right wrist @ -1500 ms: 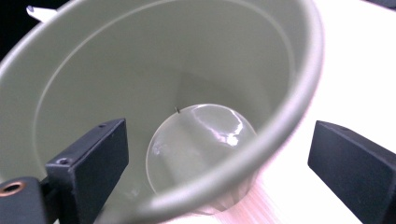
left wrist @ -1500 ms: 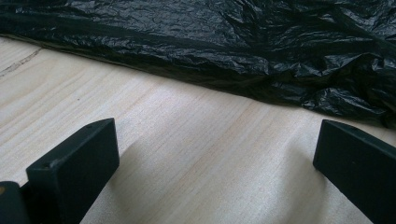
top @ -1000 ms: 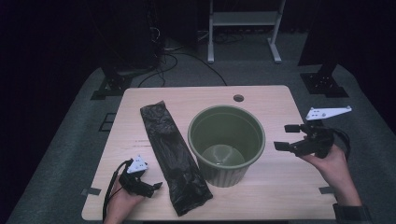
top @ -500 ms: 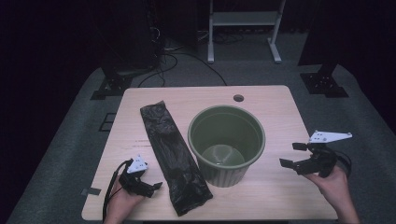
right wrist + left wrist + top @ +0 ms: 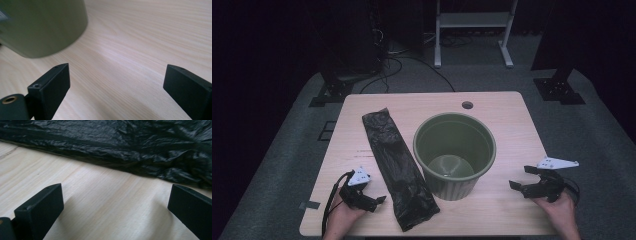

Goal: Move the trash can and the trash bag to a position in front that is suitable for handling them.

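— Bag (image 5: 399, 172) first: from the high view, where does it lie?

— Black plastic, folded into a long strip, flat on the wooden table (image 5: 492, 105), running from the far left toward the near edge. It sits just beside the green bin (image 5: 455, 155), which stands upright on its right.

— And the grippers from up there?

— The left gripper (image 5: 379, 200) rests low at the near left corner, pointing at the bag's near end, close to it but apart. The right gripper (image 5: 521, 179) is at the near right, aimed toward the bin, well apart from it. Both have their jaws spread; nothing is between them.

— The left gripper view?

— Its two black jaws stand wide apart over bare wood. The crumpled bag (image 5: 130, 147) stretches across just beyond the tips, untouched.

— And the right gripper view?

— The same spread, jaws far apart with only table grain (image 5: 140, 45) between. The bin's green wall (image 5: 42, 25) shows at the upper left, beyond the left jaw, not touching it.
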A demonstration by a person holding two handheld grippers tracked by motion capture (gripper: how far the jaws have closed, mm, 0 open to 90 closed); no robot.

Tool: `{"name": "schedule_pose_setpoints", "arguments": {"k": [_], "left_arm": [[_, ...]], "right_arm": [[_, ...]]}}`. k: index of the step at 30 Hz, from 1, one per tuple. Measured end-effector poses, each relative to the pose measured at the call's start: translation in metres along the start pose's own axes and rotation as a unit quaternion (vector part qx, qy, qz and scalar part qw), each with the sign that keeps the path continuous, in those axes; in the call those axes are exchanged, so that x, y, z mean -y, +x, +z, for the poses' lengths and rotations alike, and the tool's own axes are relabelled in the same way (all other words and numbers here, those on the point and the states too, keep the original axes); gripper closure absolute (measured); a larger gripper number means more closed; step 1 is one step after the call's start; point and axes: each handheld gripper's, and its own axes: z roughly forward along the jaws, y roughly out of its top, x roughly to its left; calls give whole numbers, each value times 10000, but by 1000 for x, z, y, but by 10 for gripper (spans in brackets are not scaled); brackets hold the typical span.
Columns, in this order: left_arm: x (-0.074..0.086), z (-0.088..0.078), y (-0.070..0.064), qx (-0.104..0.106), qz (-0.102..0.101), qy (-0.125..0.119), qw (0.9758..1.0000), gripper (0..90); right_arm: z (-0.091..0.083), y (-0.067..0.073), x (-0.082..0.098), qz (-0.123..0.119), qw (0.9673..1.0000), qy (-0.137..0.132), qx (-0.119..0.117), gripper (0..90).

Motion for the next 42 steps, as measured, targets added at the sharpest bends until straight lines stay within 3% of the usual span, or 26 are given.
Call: {"name": "schedule_pose_setpoints", "arguments": {"k": [8,19,24,29,33,42], "left_arm": [[-1,-3,-2,36,-19,-19,10000,0],[-27,-7,-15,209,100,-278,9993,40],[-40,0,-17,167,42,-314,9994,88],[-51,11,-17,157,126,-327,9993,87],[-57,23,-14,142,67,-322,9994,86],[-58,48,-9,-10,74,-47,10000,36]], "right_arm": [[16,-1,14,-205,9985,404,318,58],[17,2,14,-363,9978,407,389,97],[18,2,14,-408,9974,422,414,97],[18,2,14,-441,9971,439,427,97],[18,2,14,-450,9970,444,437,97],[18,2,14,-446,9970,444,443,97]]}}
